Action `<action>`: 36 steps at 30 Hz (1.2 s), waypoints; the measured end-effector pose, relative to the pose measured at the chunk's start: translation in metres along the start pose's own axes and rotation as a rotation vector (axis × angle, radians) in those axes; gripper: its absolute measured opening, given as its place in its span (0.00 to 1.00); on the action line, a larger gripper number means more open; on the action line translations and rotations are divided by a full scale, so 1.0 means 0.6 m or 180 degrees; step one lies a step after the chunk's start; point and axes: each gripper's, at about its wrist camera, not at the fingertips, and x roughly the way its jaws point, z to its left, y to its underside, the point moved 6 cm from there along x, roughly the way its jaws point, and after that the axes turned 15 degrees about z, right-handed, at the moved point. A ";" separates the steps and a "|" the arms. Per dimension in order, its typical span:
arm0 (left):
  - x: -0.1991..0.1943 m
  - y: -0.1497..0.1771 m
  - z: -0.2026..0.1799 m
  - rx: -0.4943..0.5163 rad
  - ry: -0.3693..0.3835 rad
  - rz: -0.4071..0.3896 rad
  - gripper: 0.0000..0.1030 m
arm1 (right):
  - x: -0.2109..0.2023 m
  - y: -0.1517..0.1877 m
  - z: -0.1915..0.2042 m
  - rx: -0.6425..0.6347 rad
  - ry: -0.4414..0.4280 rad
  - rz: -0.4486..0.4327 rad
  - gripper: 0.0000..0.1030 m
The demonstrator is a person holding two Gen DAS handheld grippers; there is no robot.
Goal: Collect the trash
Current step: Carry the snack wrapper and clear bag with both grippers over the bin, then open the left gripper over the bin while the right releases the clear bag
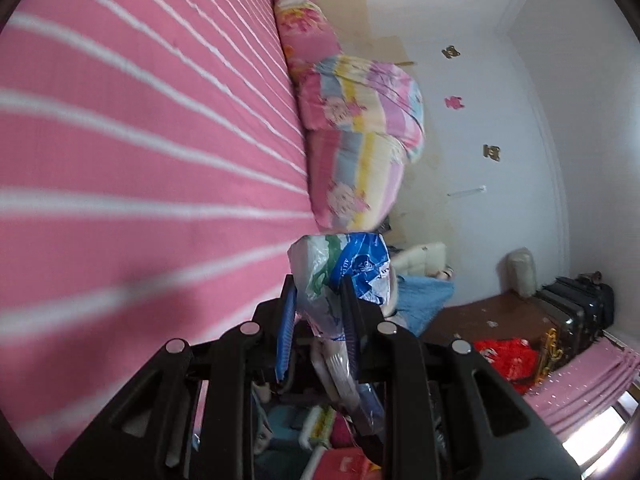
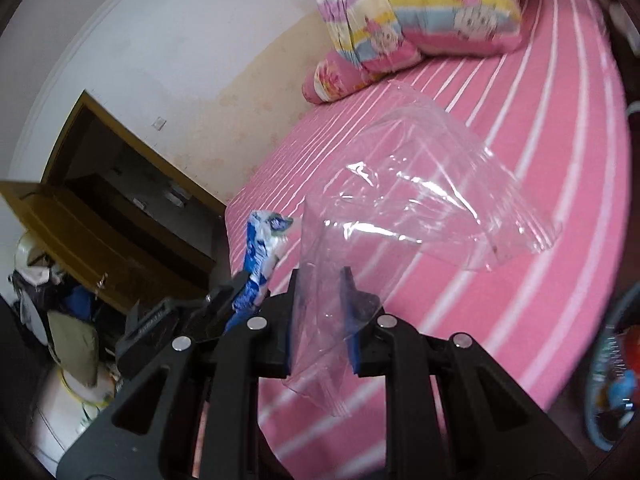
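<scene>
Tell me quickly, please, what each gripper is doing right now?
Left gripper: closed on a blue-and-white plastic wrapper.
Right gripper: closed on a clear plastic bag.

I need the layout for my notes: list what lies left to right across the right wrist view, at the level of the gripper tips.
Wooden cabinet → blue-and-white wrapper in the left hand-held gripper → clear plastic bag in the right hand-held gripper → pink striped bed.
</scene>
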 end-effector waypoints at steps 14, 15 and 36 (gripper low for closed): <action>0.194 0.263 -0.063 0.0121 -0.0321 0.0914 0.21 | -0.227 0.148 -0.183 0.0256 0.0579 -0.0136 0.19; 0.205 0.274 -0.060 0.0114 -0.0359 0.0969 0.21 | -0.237 0.158 -0.196 0.0279 0.0606 -0.0134 0.19; 0.539 0.382 0.113 0.0438 -0.1650 0.2311 0.21 | -0.193 0.287 -0.483 0.0985 0.1427 0.0668 0.19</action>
